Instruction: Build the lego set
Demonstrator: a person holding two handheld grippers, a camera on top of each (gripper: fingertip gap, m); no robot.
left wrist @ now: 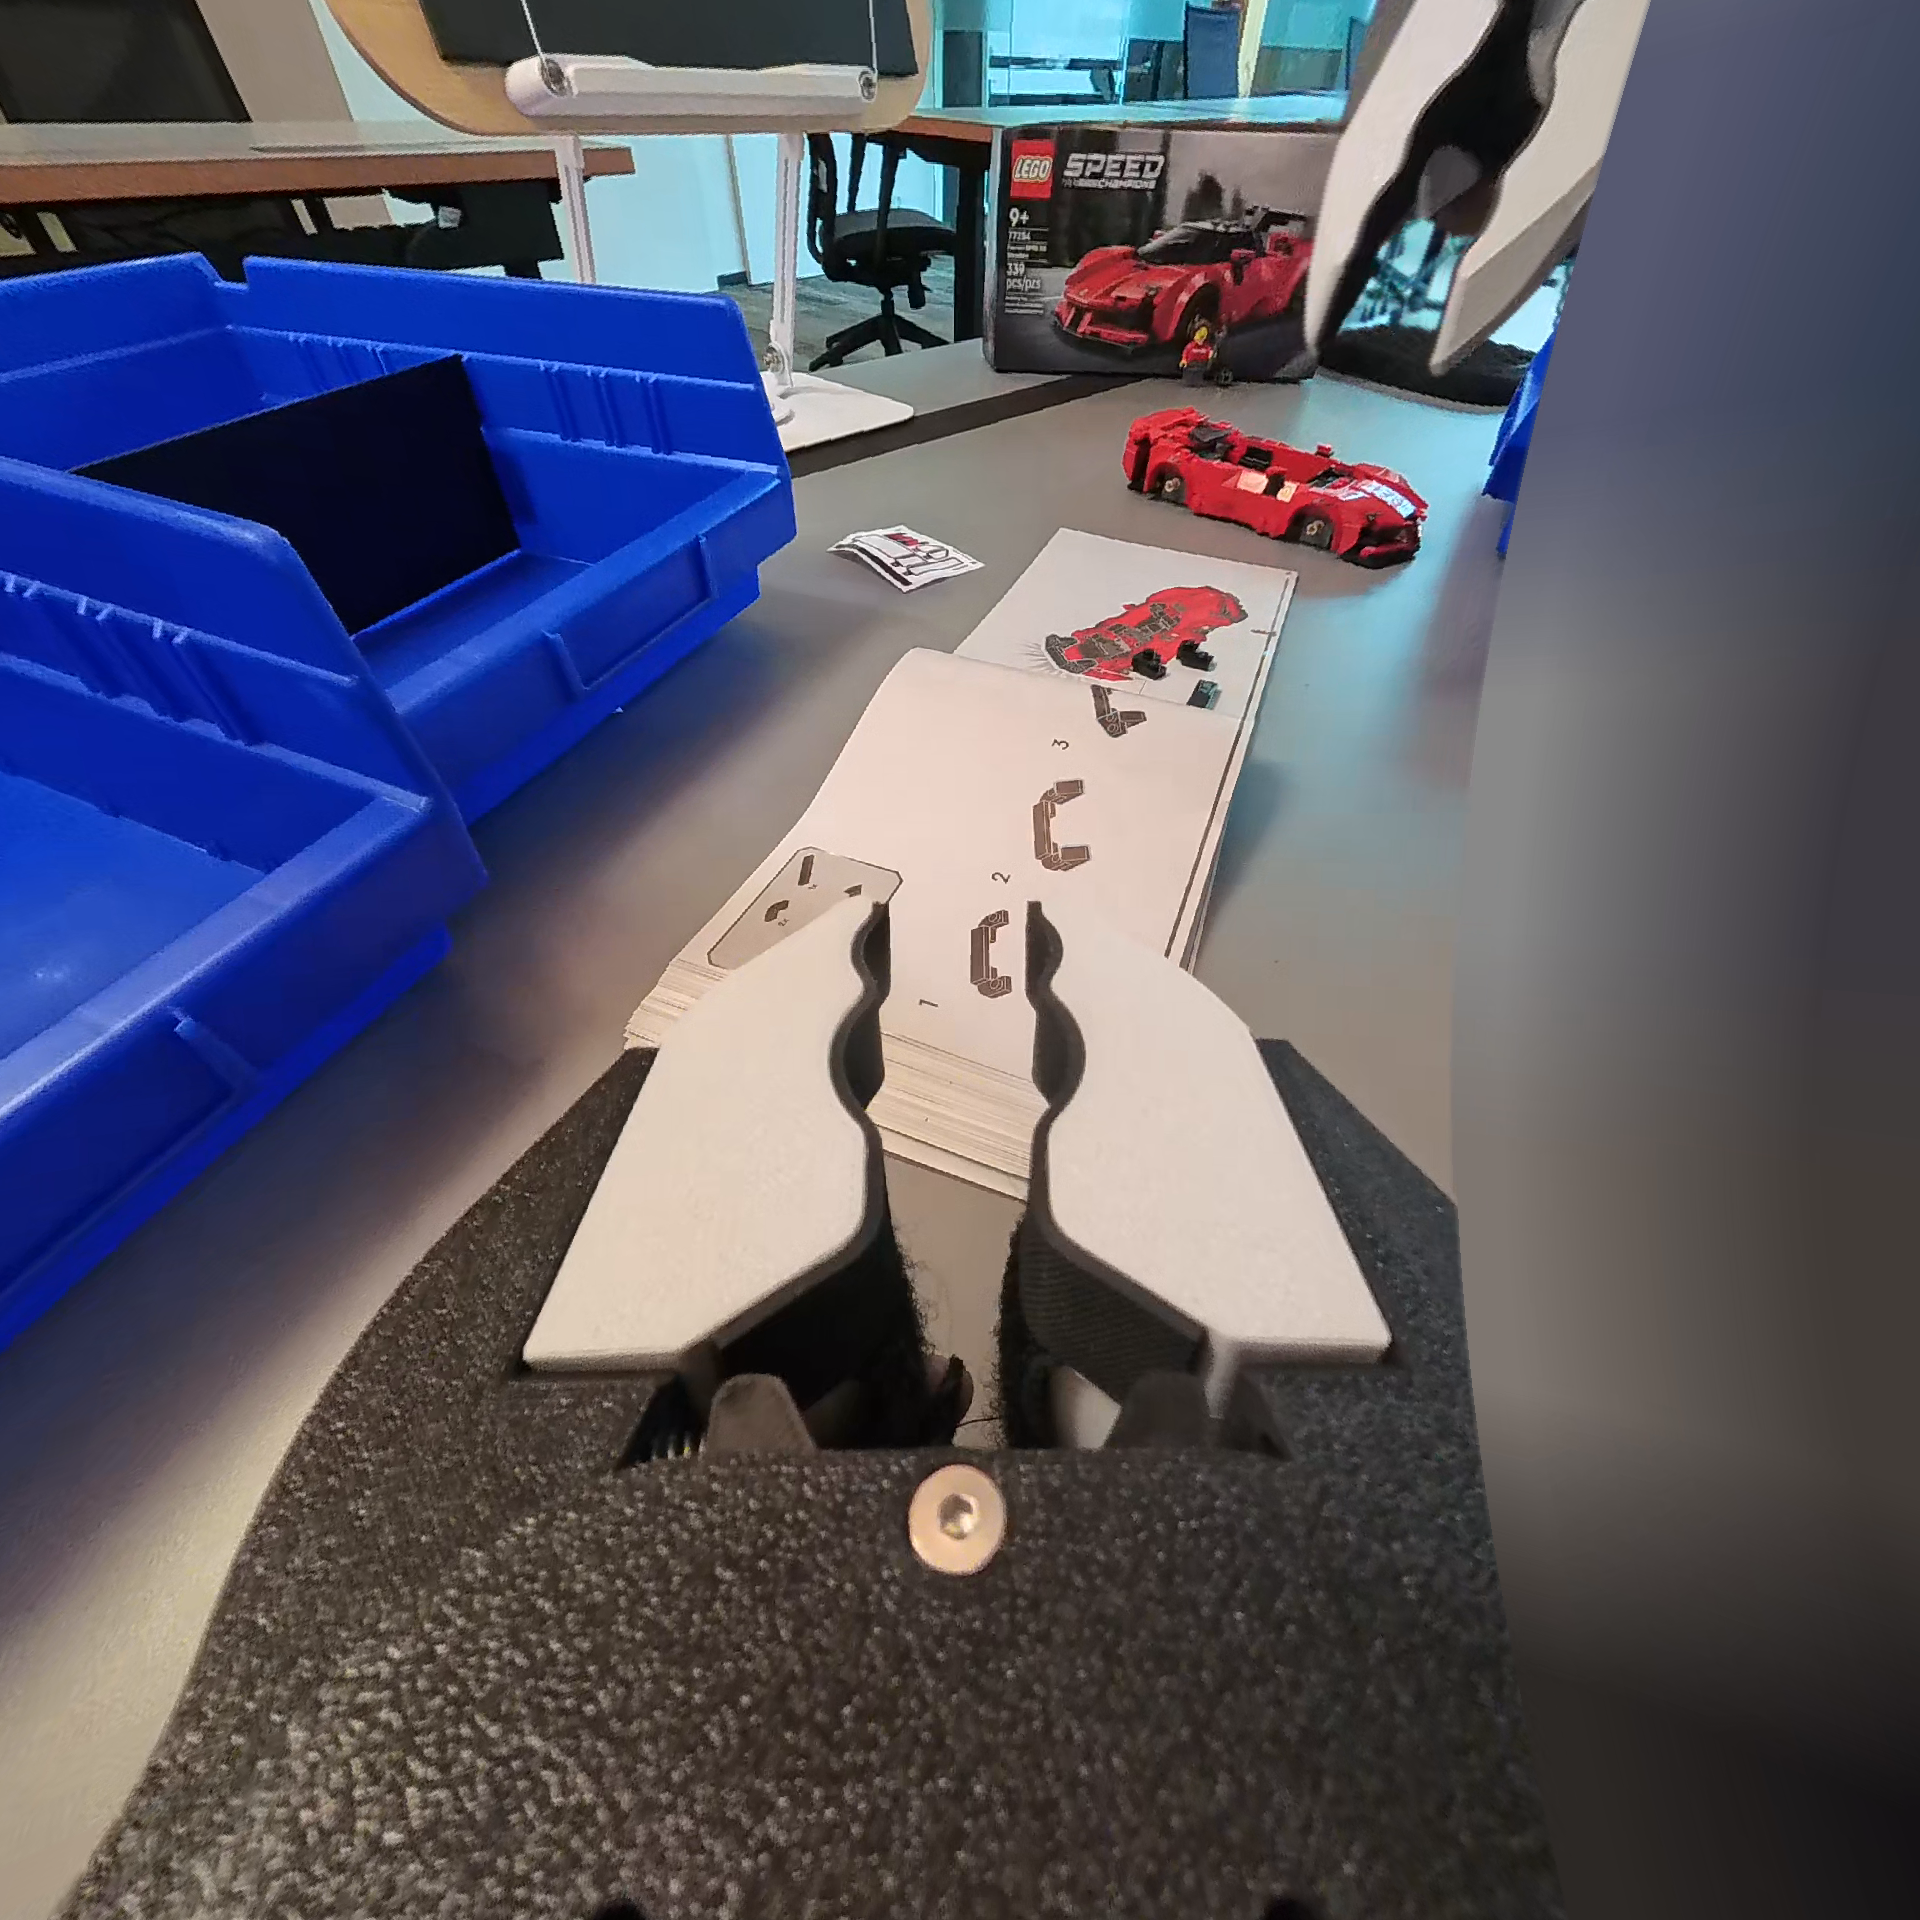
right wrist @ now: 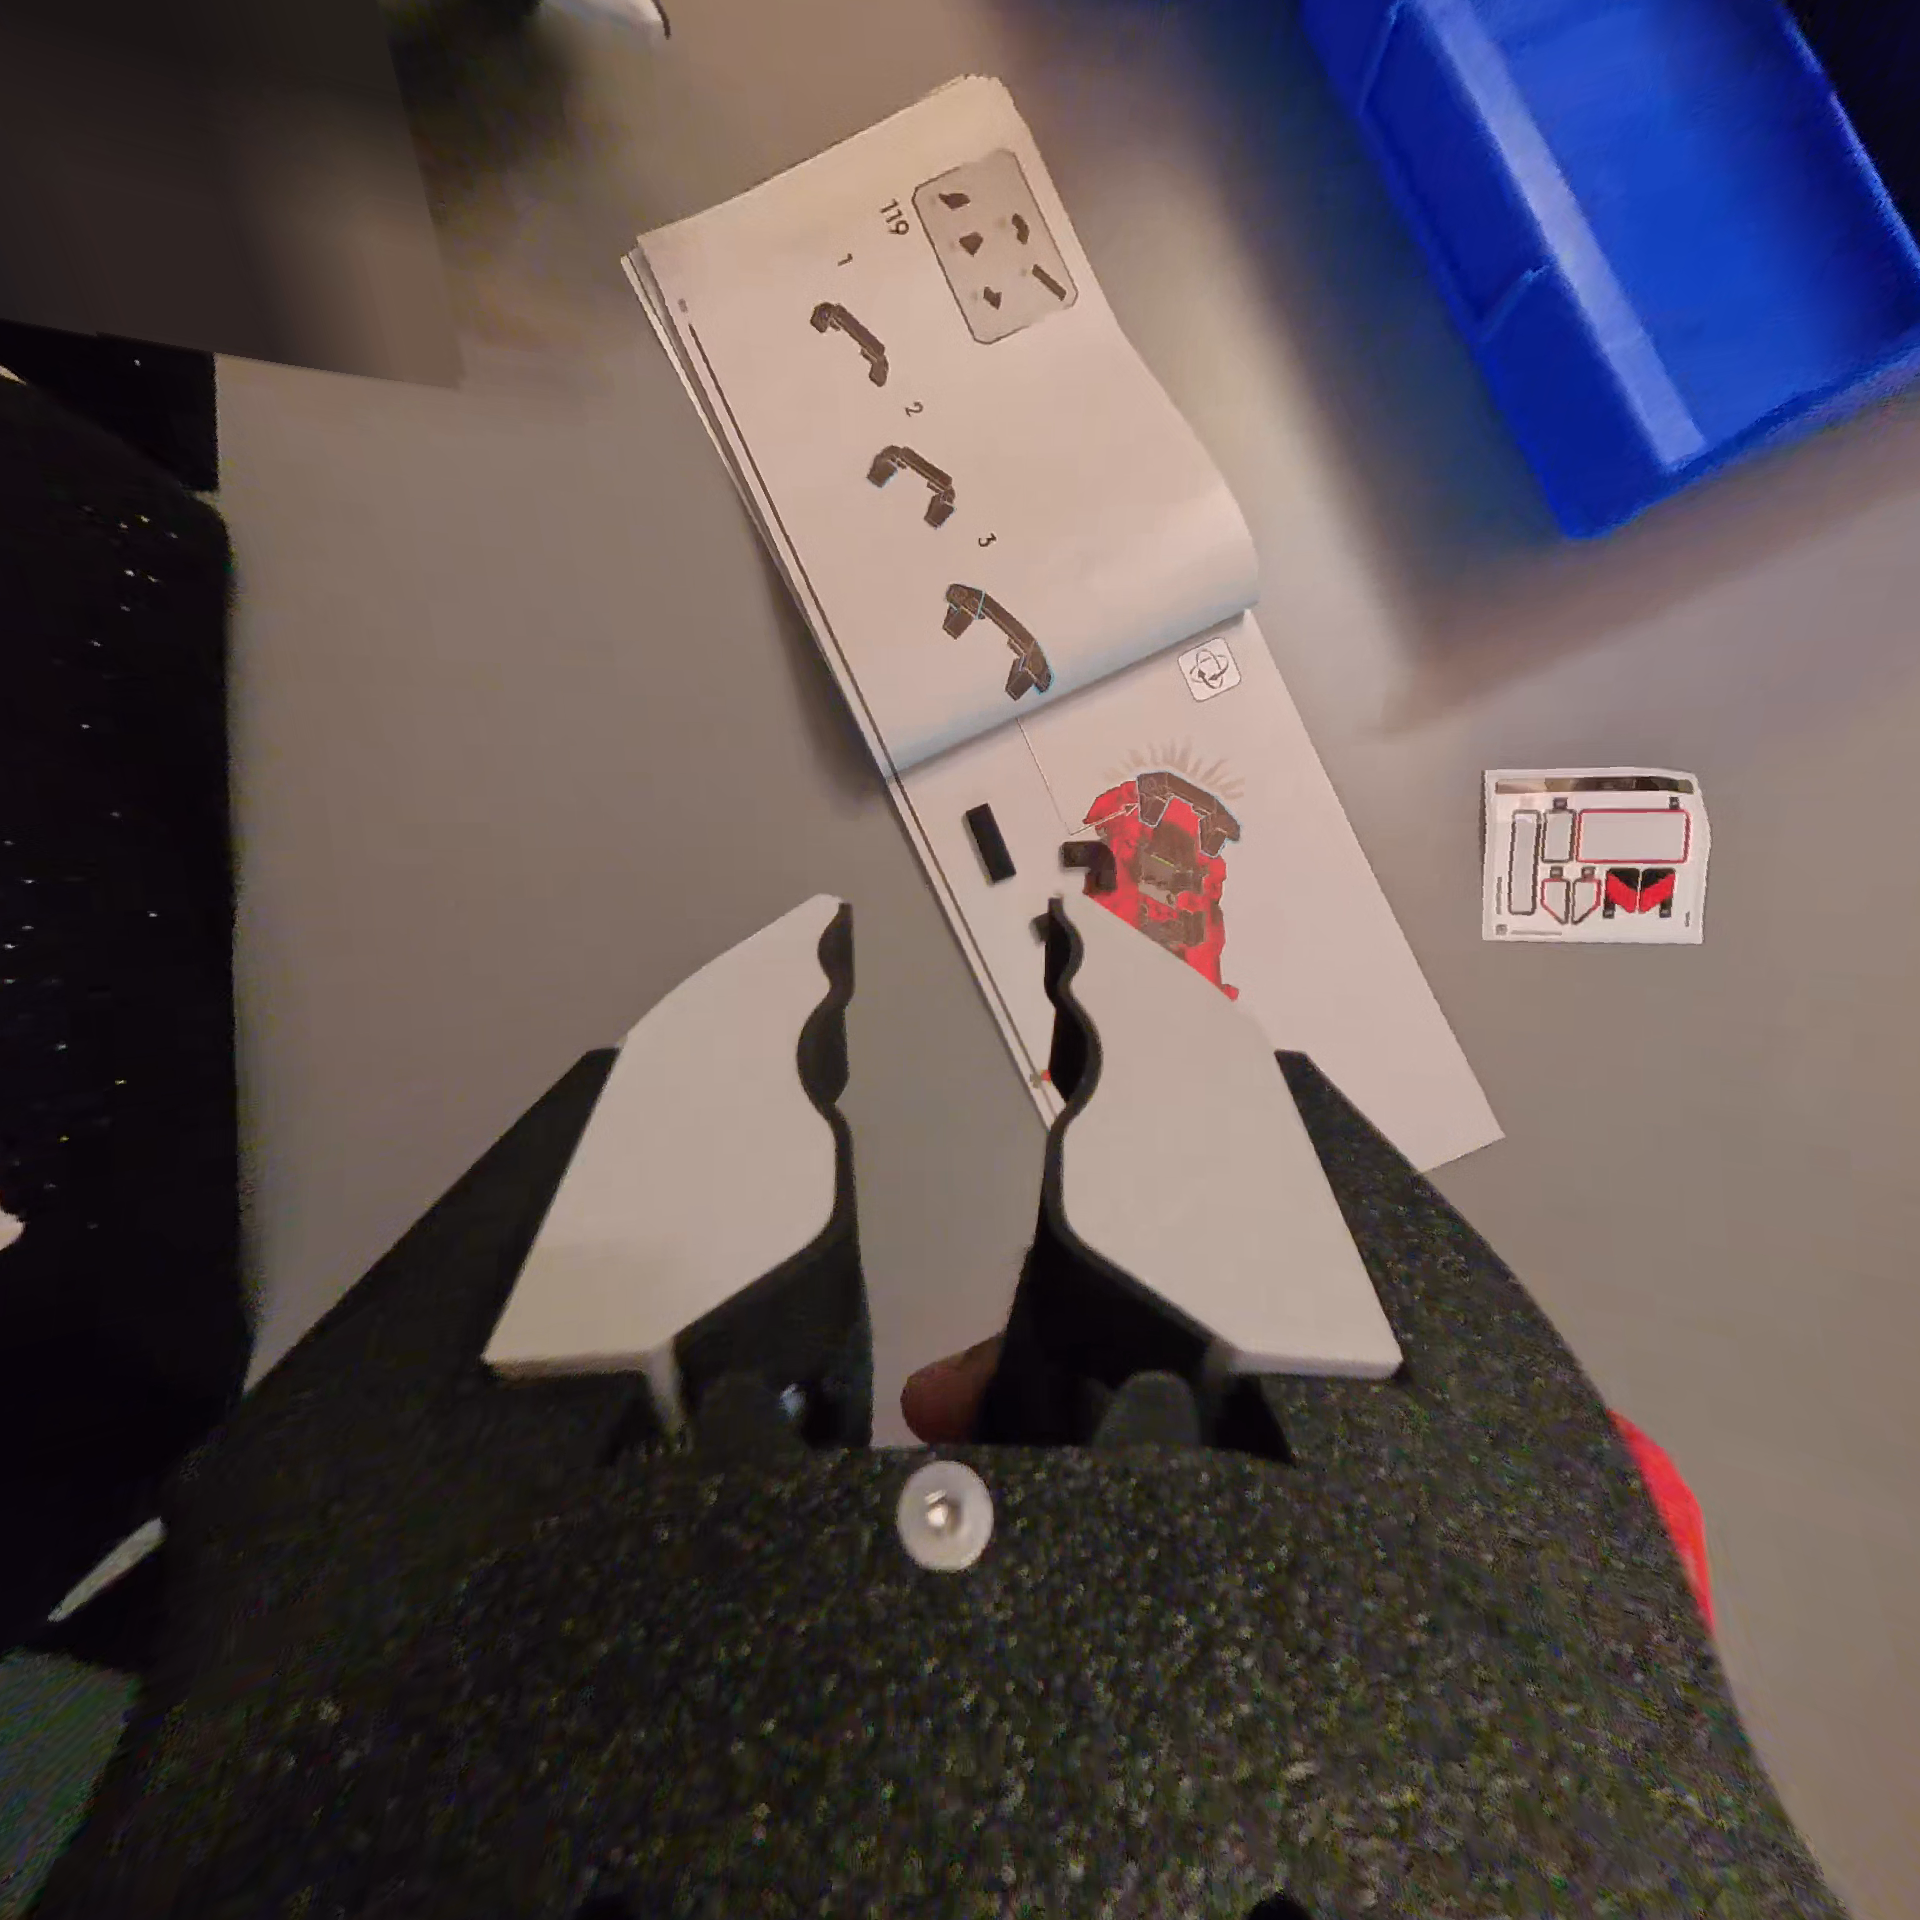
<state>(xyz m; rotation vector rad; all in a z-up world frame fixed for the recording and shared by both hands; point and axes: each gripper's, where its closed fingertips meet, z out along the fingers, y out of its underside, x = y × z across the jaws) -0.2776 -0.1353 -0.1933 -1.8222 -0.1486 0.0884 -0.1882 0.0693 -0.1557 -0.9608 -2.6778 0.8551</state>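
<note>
An open instruction booklet [left wrist: 1039, 821] lies on the grey table [left wrist: 1351, 831]. My left gripper [left wrist: 956, 909] is open and empty, low over the booklet's near edge. The partly built red Lego car [left wrist: 1273, 488] stands beyond the booklet. My right gripper [right wrist: 945, 914] is open and empty above the booklet [right wrist: 1039, 468], and it also shows in the left wrist view [left wrist: 1387, 348] at top right. Small black loose pieces [right wrist: 987, 844] lie on the booklet's lower page just ahead of the right gripper's fingertips; they also show in the left wrist view [left wrist: 1148, 660].
Blue bins [left wrist: 312, 623] stand at the left, and one shows in the right wrist view [right wrist: 1621, 239]. A sticker sheet [right wrist: 1595, 857] lies beside the booklet. The set's box [left wrist: 1153, 249] stands behind the car. A black mat [right wrist: 104, 831] lies at the left.
</note>
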